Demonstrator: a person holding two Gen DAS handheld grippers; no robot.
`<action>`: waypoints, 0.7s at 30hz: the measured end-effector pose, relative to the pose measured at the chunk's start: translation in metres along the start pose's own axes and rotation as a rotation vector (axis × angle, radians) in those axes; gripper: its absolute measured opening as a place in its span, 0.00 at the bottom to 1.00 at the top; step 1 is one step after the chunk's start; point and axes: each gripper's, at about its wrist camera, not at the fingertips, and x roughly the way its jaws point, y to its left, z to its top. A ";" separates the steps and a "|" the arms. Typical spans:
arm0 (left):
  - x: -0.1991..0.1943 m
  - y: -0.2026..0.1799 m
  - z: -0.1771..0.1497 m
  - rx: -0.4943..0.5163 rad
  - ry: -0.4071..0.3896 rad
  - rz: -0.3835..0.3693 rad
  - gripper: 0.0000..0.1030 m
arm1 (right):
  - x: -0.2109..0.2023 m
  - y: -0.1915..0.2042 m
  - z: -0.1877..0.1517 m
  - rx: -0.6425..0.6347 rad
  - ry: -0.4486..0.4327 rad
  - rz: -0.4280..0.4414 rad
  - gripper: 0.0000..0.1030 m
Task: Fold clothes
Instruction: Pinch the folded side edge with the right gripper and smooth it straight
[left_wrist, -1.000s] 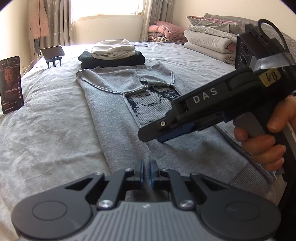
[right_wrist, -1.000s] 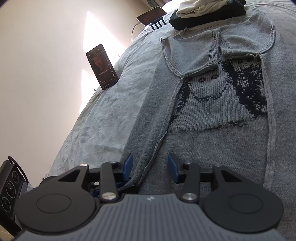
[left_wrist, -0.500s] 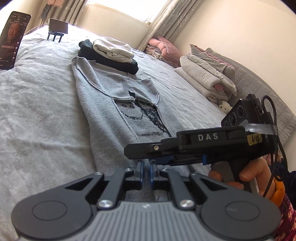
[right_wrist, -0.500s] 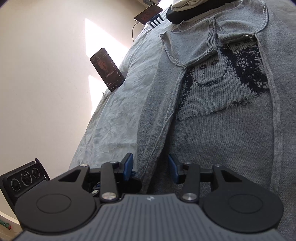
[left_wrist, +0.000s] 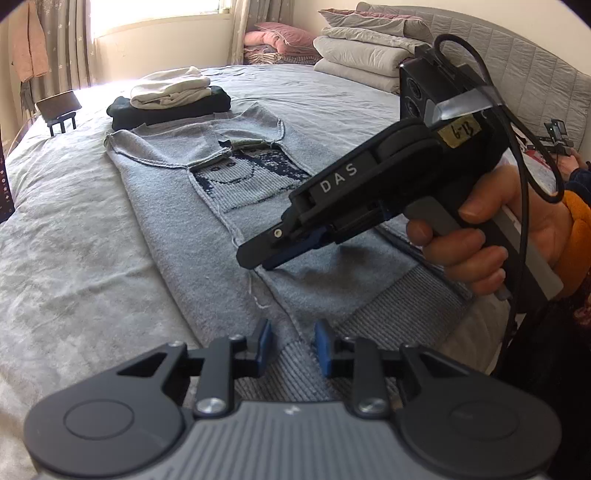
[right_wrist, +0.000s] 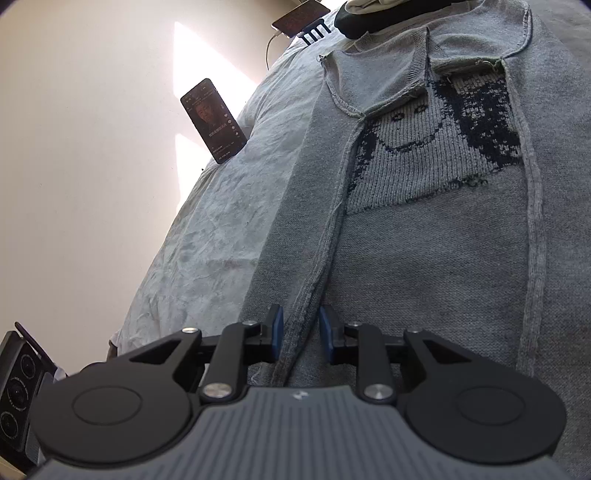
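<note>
- Across the grey bedspread (left_wrist: 74, 236) lies the grey sweater (left_wrist: 177, 236), flat, with its ribbed hem near and its neckline far; both side panels are folded in over the middle, leaving a strip of the dark knitted face pattern (left_wrist: 243, 177) showing between them.
- At the near end, the left gripper (left_wrist: 289, 347) has its blue-padded fingers apart, straddling the hem rib where the two folded edges meet; nothing is pinched between them.
- From the right, the right gripper (left_wrist: 266, 258) reaches in low over the sweater's lower half, held by a hand (left_wrist: 476, 243); in the left wrist view its tip sits at the folded seam edge.
- Seen from the right wrist camera, the right gripper (right_wrist: 301, 339) also has its fingers apart, with the folded sleeve seam (right_wrist: 332, 221) running up between them, not clamped.
- Beyond the neckline, just touching it, sits a stack of folded clothes (left_wrist: 170, 98), a cream piece on a dark one.
- Left of that stack stands a phone on a small stand (left_wrist: 59, 107); a second phone (right_wrist: 214, 120) with a lit screen is propped at the left edge of the bed.
- Far right, folded quilts (left_wrist: 369, 51) are piled against the padded headboard (left_wrist: 535, 62).
</note>
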 end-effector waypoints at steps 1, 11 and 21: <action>0.001 -0.001 -0.001 0.009 0.006 0.011 0.25 | 0.001 0.001 -0.001 -0.004 0.006 0.006 0.26; -0.015 0.009 0.004 -0.083 -0.056 -0.018 0.07 | 0.000 0.011 -0.006 -0.071 -0.010 0.019 0.08; -0.004 0.002 0.008 -0.111 -0.034 -0.116 0.08 | -0.019 0.015 -0.005 -0.119 -0.011 -0.045 0.08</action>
